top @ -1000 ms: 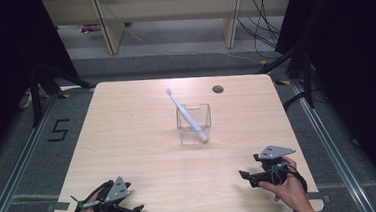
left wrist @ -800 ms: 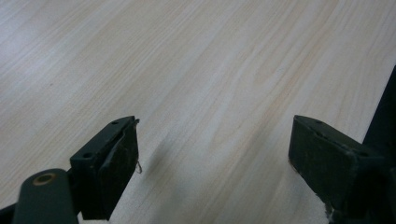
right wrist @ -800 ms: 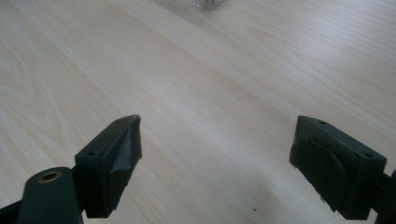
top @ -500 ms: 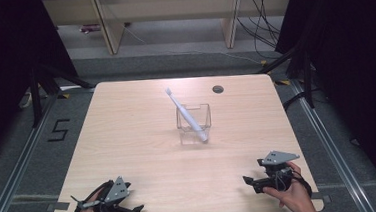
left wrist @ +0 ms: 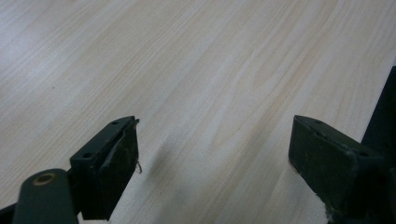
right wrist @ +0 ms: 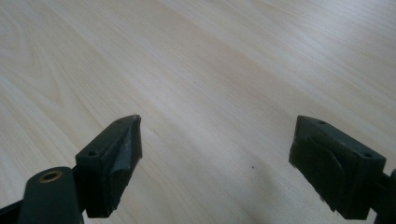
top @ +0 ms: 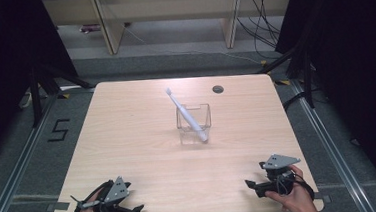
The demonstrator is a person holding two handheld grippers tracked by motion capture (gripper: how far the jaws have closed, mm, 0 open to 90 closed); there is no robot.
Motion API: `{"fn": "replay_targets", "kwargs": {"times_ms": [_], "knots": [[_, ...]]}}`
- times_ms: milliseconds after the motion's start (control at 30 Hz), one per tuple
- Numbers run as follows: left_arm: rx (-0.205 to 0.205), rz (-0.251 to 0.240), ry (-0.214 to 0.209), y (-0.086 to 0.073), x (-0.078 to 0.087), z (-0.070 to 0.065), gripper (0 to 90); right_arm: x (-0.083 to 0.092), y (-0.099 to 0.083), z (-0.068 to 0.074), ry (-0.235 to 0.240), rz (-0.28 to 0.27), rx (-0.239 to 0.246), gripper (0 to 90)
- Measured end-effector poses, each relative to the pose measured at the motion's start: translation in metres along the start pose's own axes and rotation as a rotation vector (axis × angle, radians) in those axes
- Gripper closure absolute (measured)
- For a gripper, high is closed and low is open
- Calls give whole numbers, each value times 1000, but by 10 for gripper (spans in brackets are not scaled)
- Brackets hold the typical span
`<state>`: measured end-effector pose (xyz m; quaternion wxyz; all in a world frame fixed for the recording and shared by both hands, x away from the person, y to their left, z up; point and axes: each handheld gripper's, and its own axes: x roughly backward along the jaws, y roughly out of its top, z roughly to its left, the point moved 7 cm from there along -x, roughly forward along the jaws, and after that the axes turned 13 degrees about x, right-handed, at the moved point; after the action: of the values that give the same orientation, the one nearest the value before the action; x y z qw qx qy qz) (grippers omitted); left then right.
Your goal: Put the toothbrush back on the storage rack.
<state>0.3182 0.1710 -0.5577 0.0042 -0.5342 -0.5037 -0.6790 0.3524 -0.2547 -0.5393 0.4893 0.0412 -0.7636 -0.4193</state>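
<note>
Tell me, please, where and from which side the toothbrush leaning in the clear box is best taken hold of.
Probably by the upper handle of the toothbrush, just below the head, where it sticks out past the far-left rim of the clear box. Come from above with a hand-held gripper, jaws across the thin shaft: the lower end sits inside the box walls, while the upper part leans free.

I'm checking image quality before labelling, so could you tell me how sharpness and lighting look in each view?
High view: table evenly lit, surroundings dark, clear box faint. Left gripper view: wood grain soft, jaws apart, faint shadow under one. Right gripper view: the same softness, a pale glare patch at upper left.
</note>
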Motion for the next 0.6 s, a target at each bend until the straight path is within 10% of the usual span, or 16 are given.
{"fn": "replay_targets", "kwargs": {"times_ms": [600], "knots": [[1,-2,1,0,0,-1,156,-3,0,2,18,-2,5,173]]}}
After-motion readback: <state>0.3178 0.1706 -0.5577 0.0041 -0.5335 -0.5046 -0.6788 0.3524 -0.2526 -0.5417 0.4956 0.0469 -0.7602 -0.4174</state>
